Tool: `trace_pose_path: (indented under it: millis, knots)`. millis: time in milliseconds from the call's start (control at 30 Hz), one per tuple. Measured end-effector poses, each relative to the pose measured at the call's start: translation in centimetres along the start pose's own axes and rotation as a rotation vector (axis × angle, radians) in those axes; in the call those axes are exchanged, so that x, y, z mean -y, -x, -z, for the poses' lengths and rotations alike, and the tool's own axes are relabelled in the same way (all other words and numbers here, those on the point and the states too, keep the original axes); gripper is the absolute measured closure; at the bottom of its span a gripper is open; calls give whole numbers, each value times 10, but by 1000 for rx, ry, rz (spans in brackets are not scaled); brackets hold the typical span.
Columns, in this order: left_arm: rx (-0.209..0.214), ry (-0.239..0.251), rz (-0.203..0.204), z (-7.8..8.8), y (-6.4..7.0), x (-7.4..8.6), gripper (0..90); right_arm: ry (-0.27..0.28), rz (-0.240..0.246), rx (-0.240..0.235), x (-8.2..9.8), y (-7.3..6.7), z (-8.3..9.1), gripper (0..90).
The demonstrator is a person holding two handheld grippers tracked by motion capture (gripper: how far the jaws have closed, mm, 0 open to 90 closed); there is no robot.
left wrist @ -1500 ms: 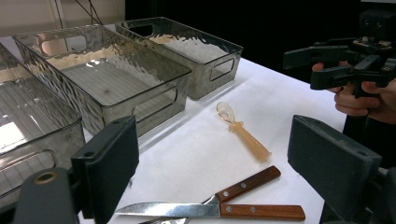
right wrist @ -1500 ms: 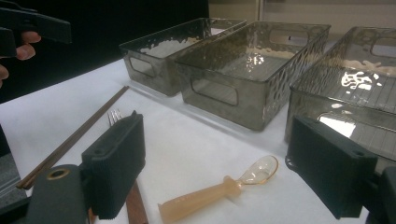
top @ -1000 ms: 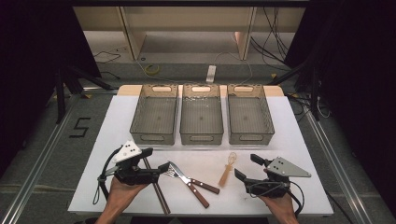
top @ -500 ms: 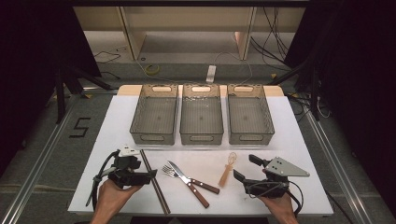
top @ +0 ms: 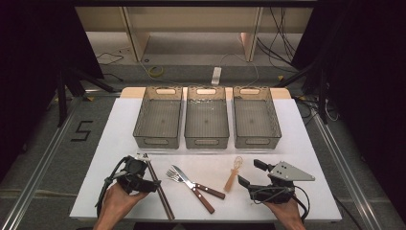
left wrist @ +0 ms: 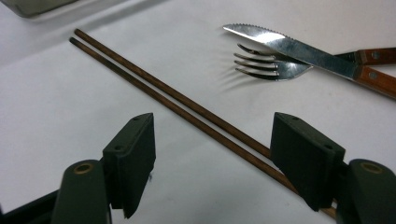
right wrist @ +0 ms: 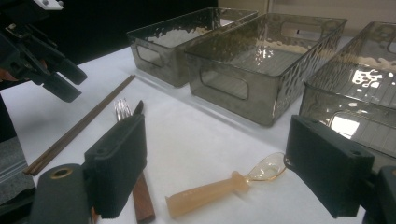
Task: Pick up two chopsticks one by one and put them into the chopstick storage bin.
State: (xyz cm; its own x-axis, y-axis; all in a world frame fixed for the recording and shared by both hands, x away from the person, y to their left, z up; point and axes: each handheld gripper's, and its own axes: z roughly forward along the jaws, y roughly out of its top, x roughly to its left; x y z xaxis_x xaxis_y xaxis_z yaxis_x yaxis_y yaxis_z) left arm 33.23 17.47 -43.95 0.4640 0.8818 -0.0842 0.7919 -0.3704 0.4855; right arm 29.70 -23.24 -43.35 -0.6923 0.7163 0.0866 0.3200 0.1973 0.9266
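Over the chopsticks (left wrist: 187, 112) we have lowered our left gripper (left wrist: 212, 163), its jaws just narrowed astride them, not yet touching; right gripper (right wrist: 233, 168) gapes idle.

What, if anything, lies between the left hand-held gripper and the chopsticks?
Nothing visible. The left hand-held gripper has open jaws astride the chopsticks, pads not pressing; fork and knife lie off to one side.
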Motion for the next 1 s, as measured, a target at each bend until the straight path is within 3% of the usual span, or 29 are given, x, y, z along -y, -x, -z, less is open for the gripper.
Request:
trace_pose_path:
  millis: [400, 700, 1000]
  knots:
    - [-11, -112, -15, -15, 5, -2, 321, -8, 11, 3, 0, -1, -1, 213]
    - [-18, -141, 2, -24, 4, -4, 341, -13, 12, 1, 0, -2, -3, 213]
    - [-24, -168, -16, -32, 7, -5, 352, -17, 17, -2, 0, -2, -3, 216]
